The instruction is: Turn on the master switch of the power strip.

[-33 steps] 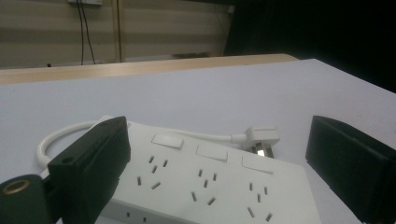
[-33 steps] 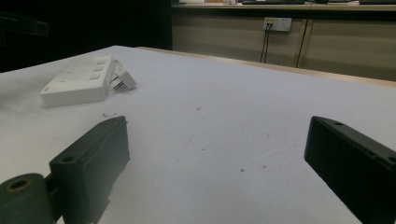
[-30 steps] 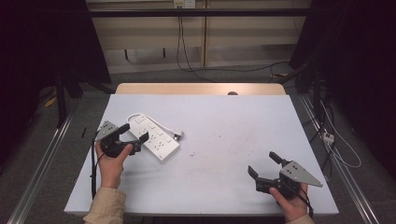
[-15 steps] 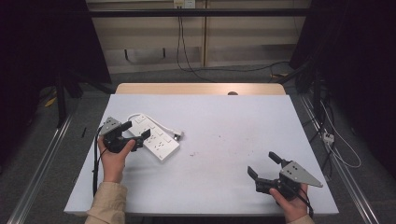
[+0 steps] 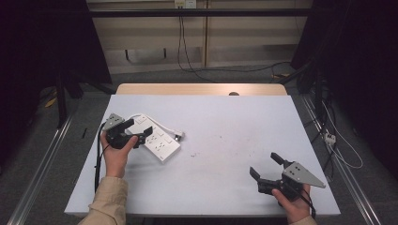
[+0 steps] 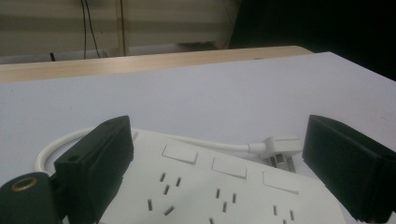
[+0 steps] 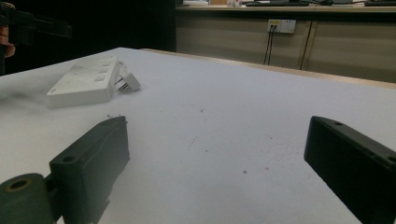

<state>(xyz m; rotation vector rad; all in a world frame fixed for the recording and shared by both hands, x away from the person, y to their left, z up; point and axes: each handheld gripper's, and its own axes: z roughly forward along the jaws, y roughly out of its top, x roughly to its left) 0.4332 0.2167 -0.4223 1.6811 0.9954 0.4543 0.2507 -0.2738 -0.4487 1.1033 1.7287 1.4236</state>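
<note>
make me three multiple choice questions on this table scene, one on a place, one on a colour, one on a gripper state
1. Where does the power strip lie on the table?
A. the person's left
B. the person's right
C. far middle edge

2. What colour is the power strip?
A. black
B. white
C. red

3. How does the left gripper stand?
A. shut on the plug
B. shut, empty
C. open, jaws astride the strip

Answers: 1 A, the high view shows it by the left hand. 2 B, body and cord are white. 3 C, the left gripper view shows the jaws apart.
</note>
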